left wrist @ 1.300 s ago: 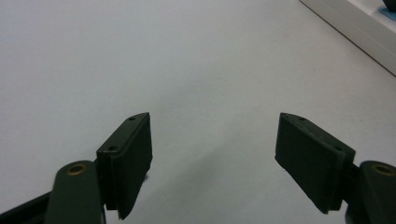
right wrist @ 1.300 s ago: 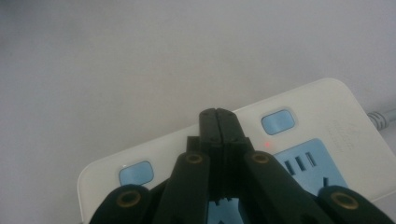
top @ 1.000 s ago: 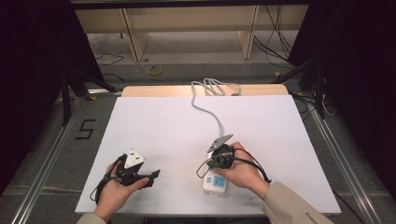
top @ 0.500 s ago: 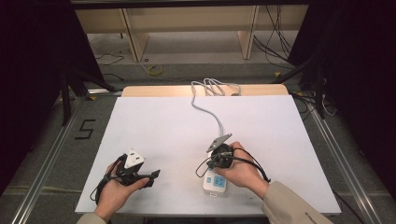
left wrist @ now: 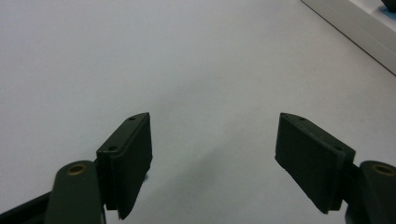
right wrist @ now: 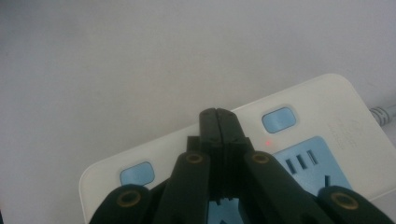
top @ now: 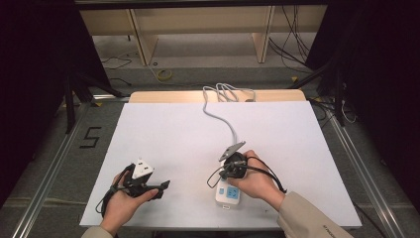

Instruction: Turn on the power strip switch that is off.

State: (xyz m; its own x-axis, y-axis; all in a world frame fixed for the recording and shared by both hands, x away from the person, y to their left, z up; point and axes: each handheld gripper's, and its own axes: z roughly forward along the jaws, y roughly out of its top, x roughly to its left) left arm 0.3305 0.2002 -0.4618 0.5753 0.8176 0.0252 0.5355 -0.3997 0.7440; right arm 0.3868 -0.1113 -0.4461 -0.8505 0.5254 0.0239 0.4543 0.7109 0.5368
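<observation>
Right gripper (right wrist: 218, 114) fingers pressed together over power strip (right wrist: 327, 121) | left gripper (left wrist: 212, 154) fingers wide | cord (top: 218, 111) in high view

I am looking down at a table (top: 148, 96) that is carrying a big white sheet (top: 173, 134), which is covering nearly all of its top and leaving a wooden strip showing along the far edge. A white power strip (top: 229, 197) is lying flat on the sheet near my side, right of the middle. Its grey cord (top: 220, 116) is snaking across the sheet to the far edge, where it is lying bunched in loops.
</observation>
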